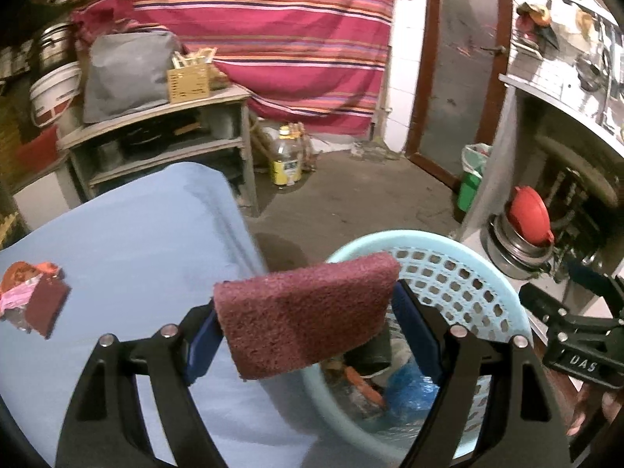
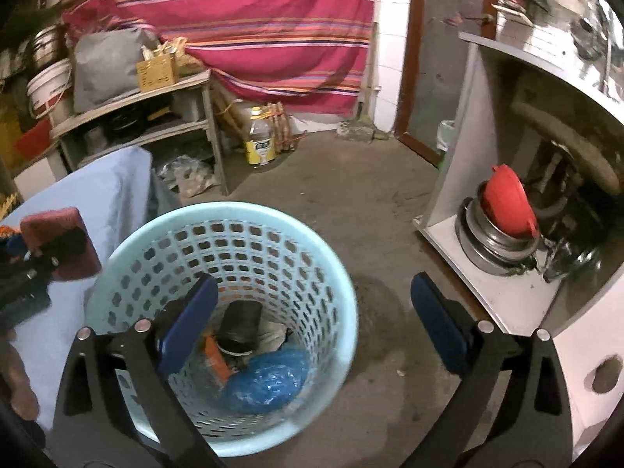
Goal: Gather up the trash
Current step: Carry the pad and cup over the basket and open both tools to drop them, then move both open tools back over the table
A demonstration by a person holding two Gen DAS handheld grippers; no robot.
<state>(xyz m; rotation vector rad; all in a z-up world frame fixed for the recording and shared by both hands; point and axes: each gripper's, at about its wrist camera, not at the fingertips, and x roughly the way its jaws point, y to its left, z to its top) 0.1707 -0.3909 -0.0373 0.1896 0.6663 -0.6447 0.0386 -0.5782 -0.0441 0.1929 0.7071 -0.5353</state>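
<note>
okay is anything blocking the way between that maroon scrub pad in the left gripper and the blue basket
Nothing visible does. The left gripper holds the maroon scrub pad at the near rim of the light blue basket, whose mouth is open with trash only at the bottom. The right gripper, jaws open and empty, hangs over the basket's far side.

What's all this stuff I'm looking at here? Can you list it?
Scrub pad: one, maroon, held in left gripper beside the basket.
Basket: one, light blue, on the floor.
Blue bag: one, inside basket.
Second scrub pad: one, maroon, on the blue cloth with wrappers.
Bottle: one, yellow label, on floor.
Left gripper: black, shut on pad.
Right gripper: black, open above basket.
</note>
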